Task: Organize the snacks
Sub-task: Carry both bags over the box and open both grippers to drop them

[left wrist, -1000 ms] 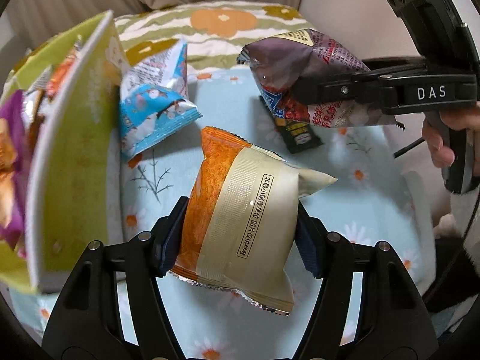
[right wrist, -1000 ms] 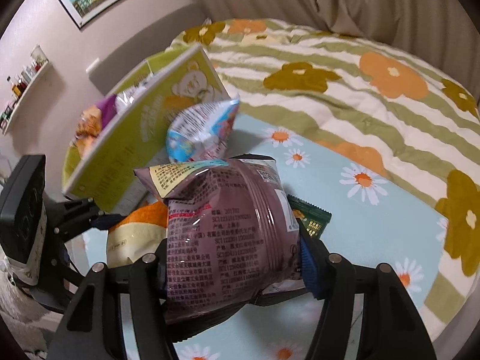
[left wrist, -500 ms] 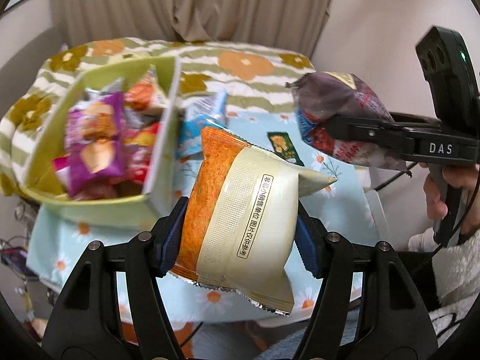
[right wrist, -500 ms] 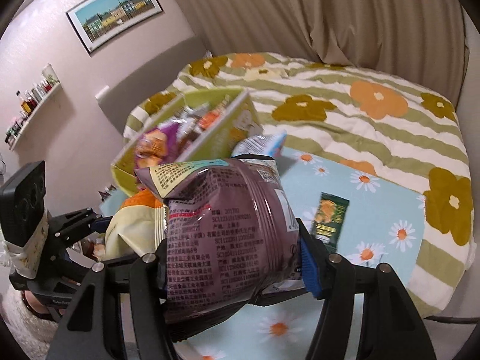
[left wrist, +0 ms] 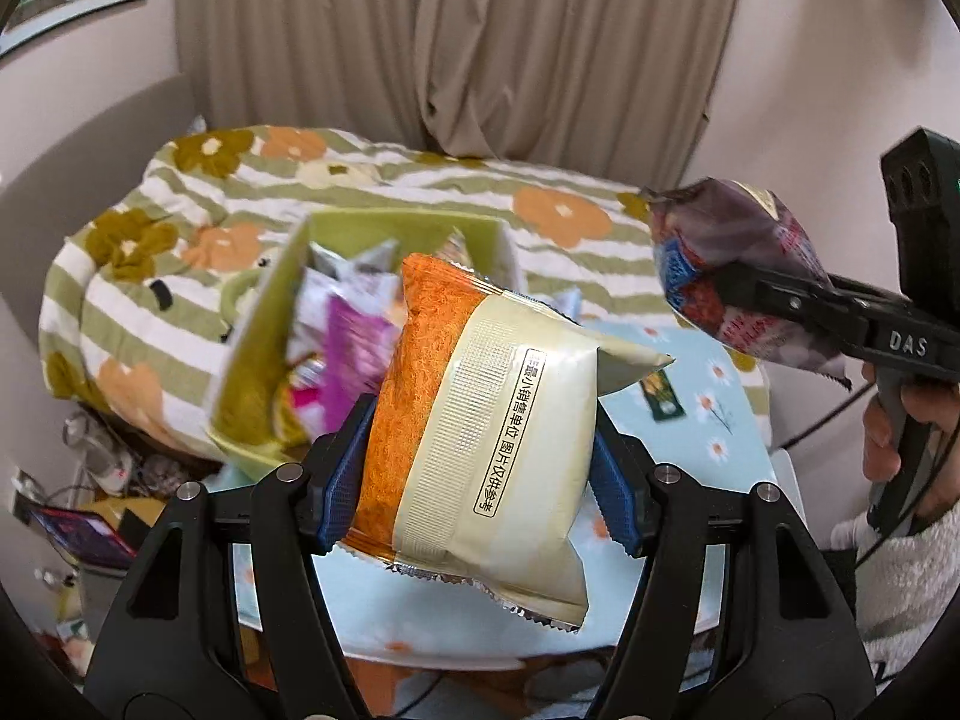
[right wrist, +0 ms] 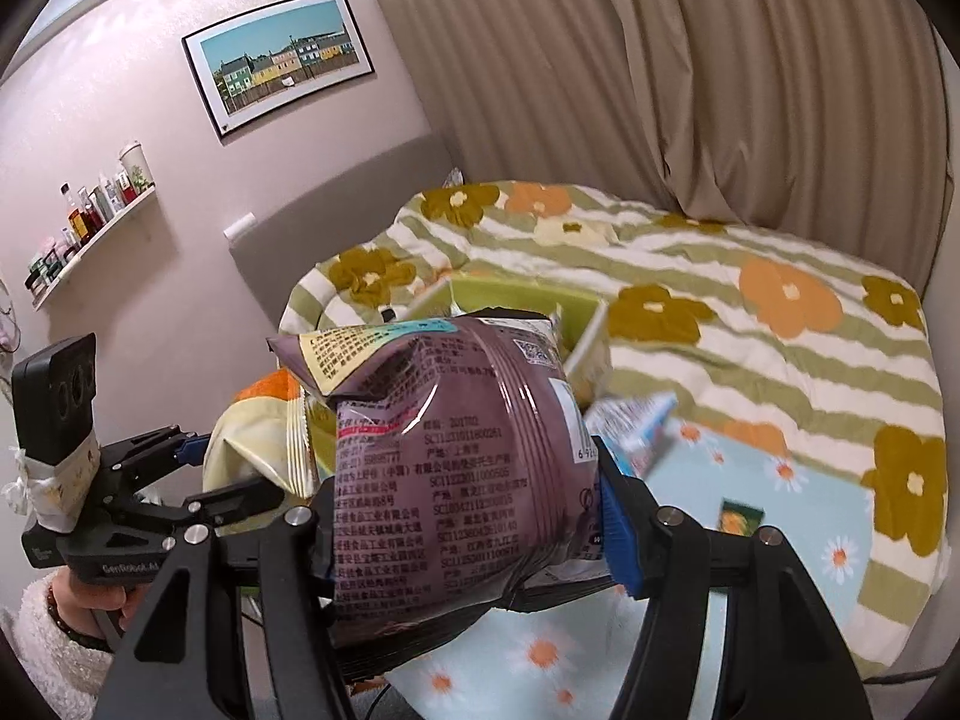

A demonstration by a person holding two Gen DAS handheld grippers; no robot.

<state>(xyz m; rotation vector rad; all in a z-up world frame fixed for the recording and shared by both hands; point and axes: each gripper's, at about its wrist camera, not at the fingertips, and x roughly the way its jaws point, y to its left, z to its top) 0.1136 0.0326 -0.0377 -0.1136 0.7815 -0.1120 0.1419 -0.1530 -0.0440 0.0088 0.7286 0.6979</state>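
Observation:
My left gripper is shut on an orange and cream snack bag, held high above the table; the same bag shows at left in the right wrist view. My right gripper is shut on a purple snack bag, which appears at right in the left wrist view. Below and beyond both stands a green box holding several snack packets. A blue packet lies beside the box. A small dark green packet lies flat on the daisy-print tablecloth.
A bed with a striped, flowered quilt lies behind the table, with curtains beyond. A wall shelf with bottles and a framed picture are on the left. Clutter sits on the floor left of the table.
Both grippers have risen with their bags still held. The table, box and bed now look lower and farther off, and the inside of the green box has come into view.

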